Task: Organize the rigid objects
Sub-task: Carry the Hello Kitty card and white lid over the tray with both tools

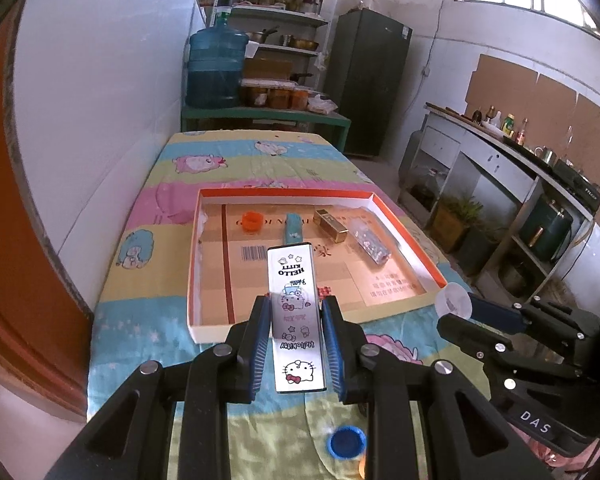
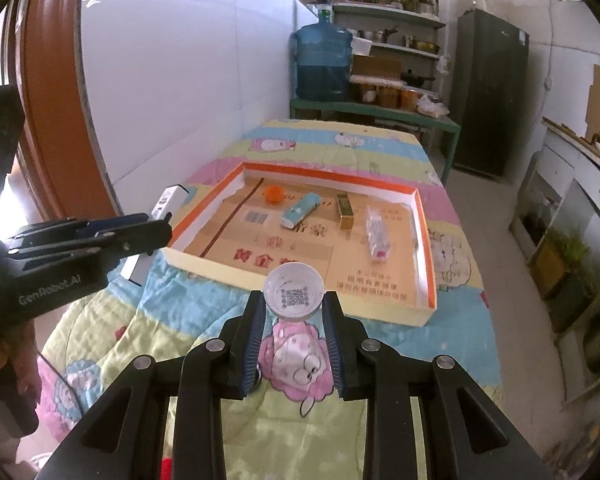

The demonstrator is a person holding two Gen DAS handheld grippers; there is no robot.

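My left gripper [image 1: 296,308] is shut on a long white Hello Kitty box [image 1: 294,280], held lengthwise above the near edge of the orange-rimmed cardboard tray [image 1: 410,224]. My right gripper [image 2: 294,302] is shut on a white bottle cap [image 2: 294,290] with a QR code inside, just short of the tray's [image 2: 424,240] near wall. Inside the tray lie an orange cap [image 1: 251,221], a teal box [image 1: 294,229], a gold box [image 1: 331,225] and a clear packet [image 1: 370,242]. The right gripper with its cap [image 1: 454,300] also shows at the right of the left wrist view.
A blue bottle cap [image 1: 347,442] lies on the cartoon-print blanket [image 1: 148,332] under my left gripper. White wall runs along the table's left side. Behind stand a water jug [image 1: 216,68], shelves and a dark cabinet [image 1: 366,84]. A person's hand [image 2: 4,364] holds the left gripper.
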